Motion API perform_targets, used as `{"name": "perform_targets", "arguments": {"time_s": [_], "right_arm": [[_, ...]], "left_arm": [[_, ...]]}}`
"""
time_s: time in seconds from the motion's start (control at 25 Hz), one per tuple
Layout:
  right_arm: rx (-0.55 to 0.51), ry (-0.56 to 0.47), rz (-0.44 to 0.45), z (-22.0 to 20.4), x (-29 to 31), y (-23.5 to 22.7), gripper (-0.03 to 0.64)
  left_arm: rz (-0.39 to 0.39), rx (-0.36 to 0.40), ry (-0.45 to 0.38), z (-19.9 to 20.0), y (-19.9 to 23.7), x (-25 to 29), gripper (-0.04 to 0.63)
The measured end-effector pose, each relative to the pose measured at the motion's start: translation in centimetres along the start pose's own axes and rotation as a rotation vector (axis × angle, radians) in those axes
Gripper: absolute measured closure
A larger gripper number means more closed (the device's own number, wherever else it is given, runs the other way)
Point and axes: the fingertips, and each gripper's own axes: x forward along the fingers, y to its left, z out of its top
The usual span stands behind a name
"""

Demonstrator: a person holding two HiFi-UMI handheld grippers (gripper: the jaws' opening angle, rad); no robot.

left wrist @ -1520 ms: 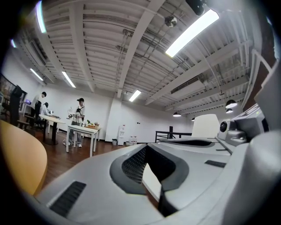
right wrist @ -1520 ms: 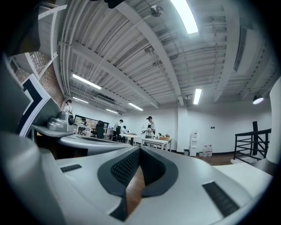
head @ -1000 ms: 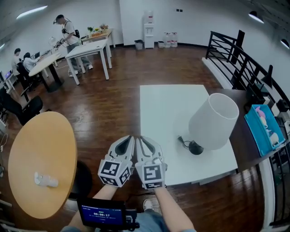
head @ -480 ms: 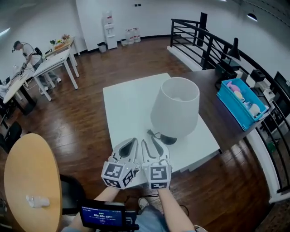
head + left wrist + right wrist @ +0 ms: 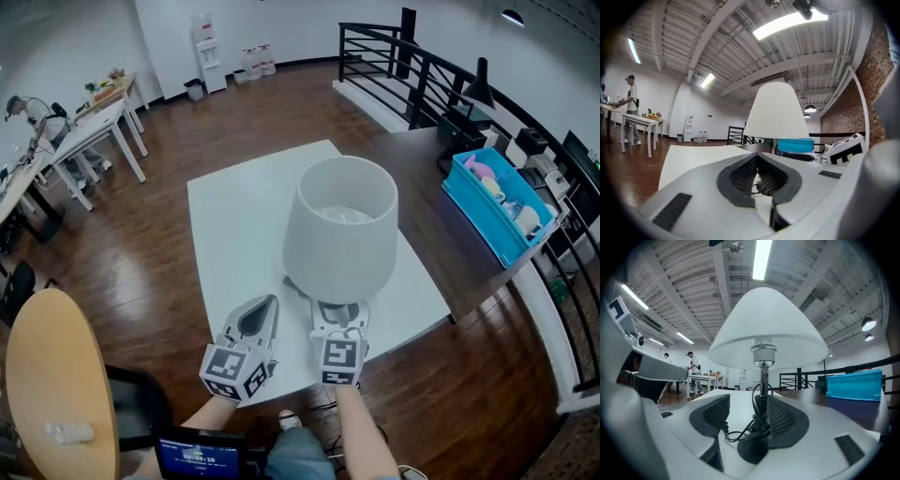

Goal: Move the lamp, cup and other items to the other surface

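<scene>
White tabletop (image 5: 234, 216) lies under me, with dark wood floor (image 5: 234, 112) all round and a black railing (image 5: 394, 56) beyond. The lamp (image 5: 339, 234) stands upright near the table's front edge. My right gripper (image 5: 339, 311) has just been opening; its jaws stand apart on either side of the lamp's stem and base, not pressing. My left gripper (image 5: 257, 317) is closed and empty, just beside it. A blue bin (image 5: 497, 202) sits on the dark counter (image 5: 441, 244).
</scene>
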Motion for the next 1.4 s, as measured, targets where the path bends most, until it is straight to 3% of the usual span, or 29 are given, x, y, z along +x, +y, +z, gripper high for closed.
{"name": "perform_targets", "arguments": {"time_s": [0.44,0.6,0.72,0.84,1.04,1.4], "right_arm": [[-0.040,0.029,0.020,-3.5,6.0,-2.4,0.345],[-0.066,0.017,0.042,-5.0,6.5,-2.2,0.428],[-0.067,0.000,0.037,-5.0,6.5,-2.2,0.451],[-0.039,0.103,0.035,-5.6,5.9,-2.0,0.453],[-0.068,0.019,0.019,-3.2,6.4,-2.3,0.454],[-0.089,0.022,0.104,-1.0,7.1,0.7,0.456]], "left_arm": [[-0.018,-0.019,-0.005,-0.7,0.5,4.1,0.589],[0.003,-0.017,-0.004,-0.7,1.9,4.2,0.589],[0.019,-0.022,0.009,-1.1,2.7,4.2,0.589],[0.023,-0.021,0.021,-1.6,3.0,3.9,0.589],[0.035,-0.022,0.019,-1.6,3.7,3.6,0.589],[0.069,-0.026,0.002,-0.9,4.8,2.4,0.589]]}}
